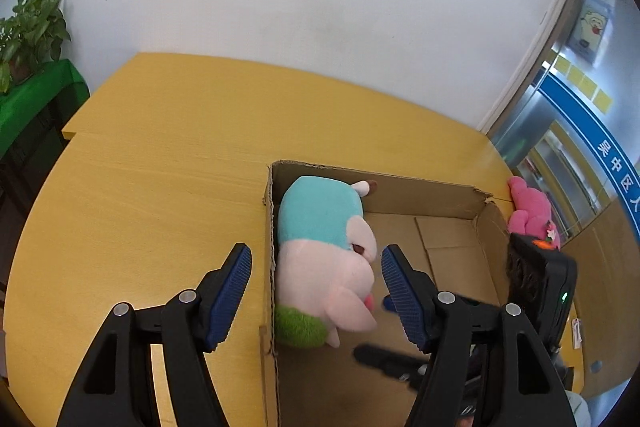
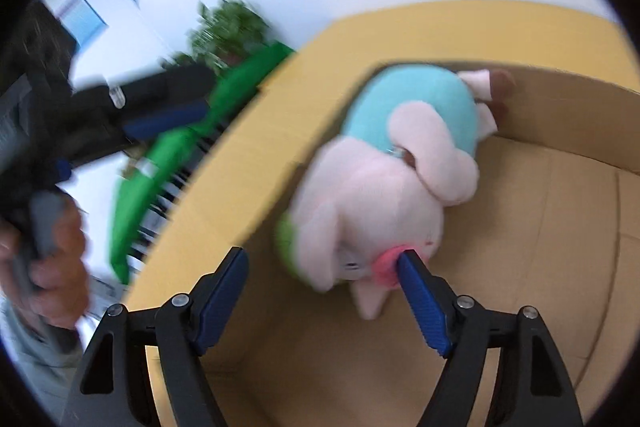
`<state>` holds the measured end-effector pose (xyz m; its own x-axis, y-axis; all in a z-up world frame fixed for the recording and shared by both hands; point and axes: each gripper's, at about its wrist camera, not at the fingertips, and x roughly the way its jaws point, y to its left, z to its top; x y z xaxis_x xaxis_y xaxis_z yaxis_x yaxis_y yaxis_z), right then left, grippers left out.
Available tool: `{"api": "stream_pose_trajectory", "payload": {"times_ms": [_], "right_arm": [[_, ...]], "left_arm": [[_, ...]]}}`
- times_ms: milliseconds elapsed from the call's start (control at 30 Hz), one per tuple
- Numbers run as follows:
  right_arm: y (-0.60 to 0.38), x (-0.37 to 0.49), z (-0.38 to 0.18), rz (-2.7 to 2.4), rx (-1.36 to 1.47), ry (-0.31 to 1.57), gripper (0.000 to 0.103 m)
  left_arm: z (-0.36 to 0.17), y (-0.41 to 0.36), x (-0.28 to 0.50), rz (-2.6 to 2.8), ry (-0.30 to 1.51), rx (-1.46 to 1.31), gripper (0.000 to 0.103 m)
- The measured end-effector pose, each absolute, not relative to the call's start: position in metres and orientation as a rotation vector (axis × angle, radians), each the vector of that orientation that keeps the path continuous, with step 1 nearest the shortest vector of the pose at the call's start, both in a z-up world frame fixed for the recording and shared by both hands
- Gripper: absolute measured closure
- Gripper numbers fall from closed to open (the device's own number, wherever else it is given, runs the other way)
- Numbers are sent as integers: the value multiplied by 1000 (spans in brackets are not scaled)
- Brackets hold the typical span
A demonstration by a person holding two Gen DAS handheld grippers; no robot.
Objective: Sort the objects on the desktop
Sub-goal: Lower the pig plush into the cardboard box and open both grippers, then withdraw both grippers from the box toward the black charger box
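The pink and teal plush toy (image 1: pixel 326 259) is lying inside the cardboard box (image 1: pixel 424 193) against its left wall, while the left gripper (image 1: pixel 316 267) and the right gripper (image 2: pixel 322 269) are both hovering with fingers spread wide, leaving the box floor free to the right, and a pink plush (image 1: pixel 530 209) is sitting beyond the far right corner.

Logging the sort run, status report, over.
Left gripper open, empty, above box wall. Right gripper open, empty. Teal-and-pink plush lying in cardboard box. Pink plush outside box, on table.
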<state>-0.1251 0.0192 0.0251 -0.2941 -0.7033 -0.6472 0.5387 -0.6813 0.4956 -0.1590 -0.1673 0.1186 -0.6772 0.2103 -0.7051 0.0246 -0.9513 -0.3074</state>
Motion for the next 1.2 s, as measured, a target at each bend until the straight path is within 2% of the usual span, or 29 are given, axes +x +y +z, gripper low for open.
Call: {"api": "stream_pose_trajectory", "payload": {"times_ms": [133, 200, 333, 433, 567, 667, 800, 967, 1200], "right_arm": [[45, -87, 43, -2157, 1099, -178, 25], [40, -98, 53, -2255, 1091, -119, 23], [124, -84, 67, -2448, 1090, -27, 22], [187, -60, 59, -2566, 1105, -2, 20], [259, -37, 53, -2596, 1327, -159, 20], [288, -23, 43, -2614, 1349, -242, 21], [285, -8, 42, -2607, 1295, -198, 21], [272, 7, 42, -2648, 1277, -64, 21], [256, 55, 63, -2699, 1099, -43, 21]], "left_arm": [[130, -148, -122, 2805, -357, -1106, 31], [134, -132, -106, 2829, -296, -1057, 29], [126, -104, -70, 2905, -137, -977, 20], [96, -85, -59, 2872, -106, -1040, 20], [48, -80, -61, 2790, -110, -1206, 20], [26, -86, -59, 2764, -189, -1306, 20], [25, -90, -53, 2743, -285, -1304, 20], [42, -85, -36, 2823, -251, -1243, 20], [83, -36, 17, 2938, -30, -986, 20]]}}
